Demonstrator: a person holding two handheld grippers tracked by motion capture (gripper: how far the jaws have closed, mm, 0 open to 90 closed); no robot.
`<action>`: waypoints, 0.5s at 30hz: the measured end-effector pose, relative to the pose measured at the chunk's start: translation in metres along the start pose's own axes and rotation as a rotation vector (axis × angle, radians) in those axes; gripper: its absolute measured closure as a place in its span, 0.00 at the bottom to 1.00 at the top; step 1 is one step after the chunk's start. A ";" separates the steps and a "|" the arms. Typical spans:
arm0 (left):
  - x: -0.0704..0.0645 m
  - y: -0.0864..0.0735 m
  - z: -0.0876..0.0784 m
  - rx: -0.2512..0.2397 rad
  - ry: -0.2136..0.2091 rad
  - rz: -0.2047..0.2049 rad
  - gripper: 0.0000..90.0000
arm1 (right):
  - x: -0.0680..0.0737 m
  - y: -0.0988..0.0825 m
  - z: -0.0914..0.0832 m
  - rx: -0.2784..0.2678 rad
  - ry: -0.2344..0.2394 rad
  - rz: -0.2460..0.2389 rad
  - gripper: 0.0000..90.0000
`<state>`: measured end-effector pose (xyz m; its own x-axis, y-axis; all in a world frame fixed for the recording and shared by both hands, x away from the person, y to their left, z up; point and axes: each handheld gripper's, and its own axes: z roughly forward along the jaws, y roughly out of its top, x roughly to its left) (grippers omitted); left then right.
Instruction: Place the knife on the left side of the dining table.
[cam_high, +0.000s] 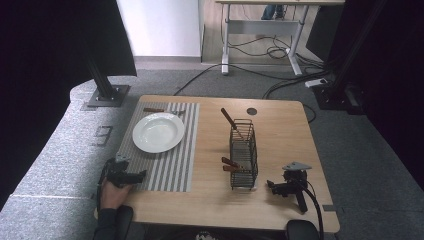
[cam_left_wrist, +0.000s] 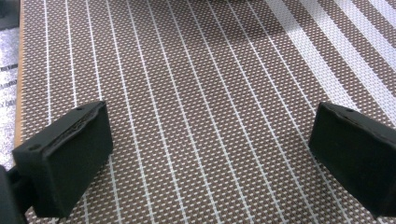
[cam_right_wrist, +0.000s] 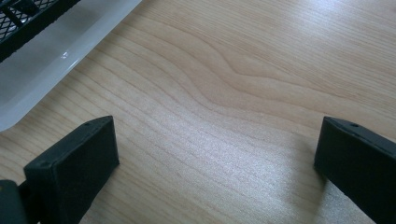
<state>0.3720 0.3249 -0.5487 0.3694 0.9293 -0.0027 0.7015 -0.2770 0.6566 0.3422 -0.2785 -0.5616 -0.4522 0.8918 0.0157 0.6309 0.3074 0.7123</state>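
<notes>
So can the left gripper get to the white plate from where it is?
Probably yes. The left gripper sits open at the near edge of the striped placemat, and only bare mat lies between it and the white plate.

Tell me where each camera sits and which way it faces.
High view: above the person's side, looking forward and down at the table; a hand holds the left gripper; the right gripper rests by the basket.
Left gripper view: close over the placemat, jaws apart.
Right gripper view: low over bare table beside the basket's base, jaws apart.
Shared: placemat, basket and table also show from above.
</notes>
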 end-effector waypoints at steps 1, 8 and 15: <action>0.000 0.000 0.000 0.000 0.000 0.000 0.00 | 0.000 0.000 0.000 0.000 0.000 0.000 0.00; 0.000 0.000 0.000 0.001 0.000 0.000 0.00 | 0.000 0.000 0.000 0.000 0.000 0.000 0.00; 0.000 0.001 0.000 0.007 0.000 -0.007 0.00 | 0.000 0.000 0.000 0.000 0.000 0.000 0.00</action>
<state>0.3729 0.3245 -0.5476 0.3645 0.9312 -0.0069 0.7084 -0.2724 0.6511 0.3421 -0.2784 -0.5616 -0.4521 0.8918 0.0156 0.6311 0.3074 0.7122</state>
